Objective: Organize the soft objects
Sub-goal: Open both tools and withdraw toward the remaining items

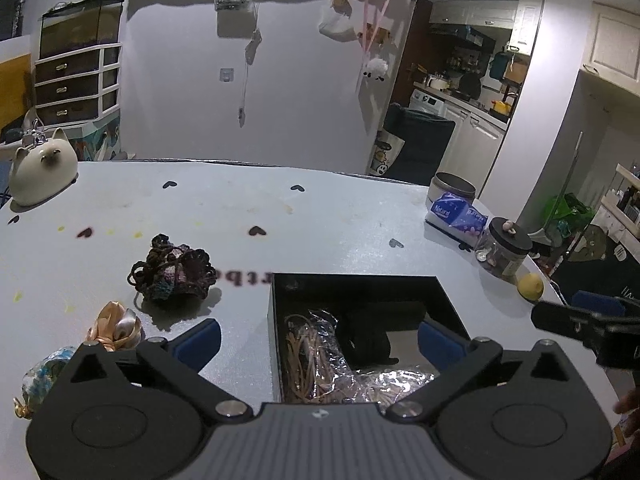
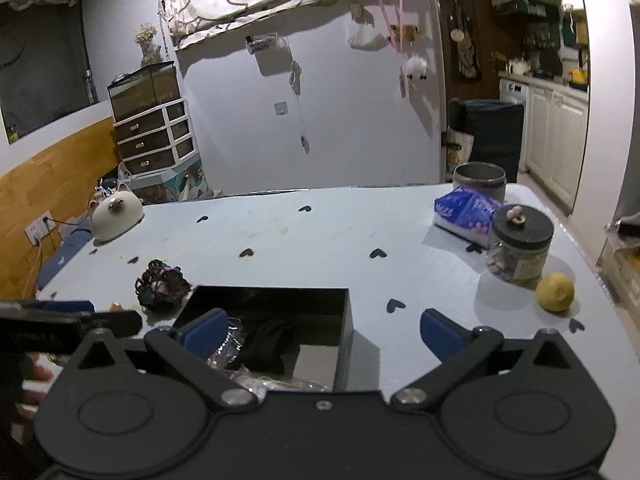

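Observation:
A black open box (image 1: pixel 276 320) sits on the table near me; it also shows in the right wrist view (image 2: pixel 346 332). Inside lie a clear plastic bag of tan cords (image 1: pixel 316 364) and a black soft item (image 1: pixel 368 340). A dark crocheted piece (image 1: pixel 174 272) lies left of the box, also seen in the right wrist view (image 2: pixel 162 286). A peach satin scrunchie (image 1: pixel 116 326) and a blue patterned soft item (image 1: pixel 44 376) lie nearer left. My left gripper (image 1: pixel 318 338) is open and empty over the box. My right gripper (image 2: pixel 320 334) is open and empty over the box's right edge.
A cat-shaped ceramic pot (image 1: pixel 40 170) stands at the far left. At the right stand a tissue pack (image 1: pixel 456 214), a metal tin (image 1: pixel 454 188), a lidded glass jar (image 1: pixel 504 250) and a lemon (image 1: pixel 530 286). The table edge runs close behind them.

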Demonstrator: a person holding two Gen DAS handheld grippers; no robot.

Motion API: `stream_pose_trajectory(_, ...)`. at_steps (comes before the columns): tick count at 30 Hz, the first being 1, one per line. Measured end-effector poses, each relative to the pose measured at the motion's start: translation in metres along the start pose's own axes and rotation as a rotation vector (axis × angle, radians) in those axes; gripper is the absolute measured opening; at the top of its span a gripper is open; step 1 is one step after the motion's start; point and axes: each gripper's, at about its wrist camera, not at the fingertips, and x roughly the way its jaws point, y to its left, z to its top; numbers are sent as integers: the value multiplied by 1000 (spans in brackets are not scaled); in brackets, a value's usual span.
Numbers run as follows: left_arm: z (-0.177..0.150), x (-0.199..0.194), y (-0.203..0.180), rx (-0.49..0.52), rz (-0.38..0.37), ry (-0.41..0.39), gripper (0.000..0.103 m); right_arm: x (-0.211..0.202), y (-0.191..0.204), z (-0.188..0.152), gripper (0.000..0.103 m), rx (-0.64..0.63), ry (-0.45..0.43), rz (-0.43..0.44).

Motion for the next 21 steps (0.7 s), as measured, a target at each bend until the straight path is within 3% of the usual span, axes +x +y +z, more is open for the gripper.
stream_pose_trajectory(8, -4, -10, 16, -3, 11, -16, 103, -6, 9, -11, 103, 20, -26, -22)
stream_pose_trajectory(21, -6, -27, 67, 8, -17, -16, 103, -7, 55, -18, 103, 53, -8, -88)
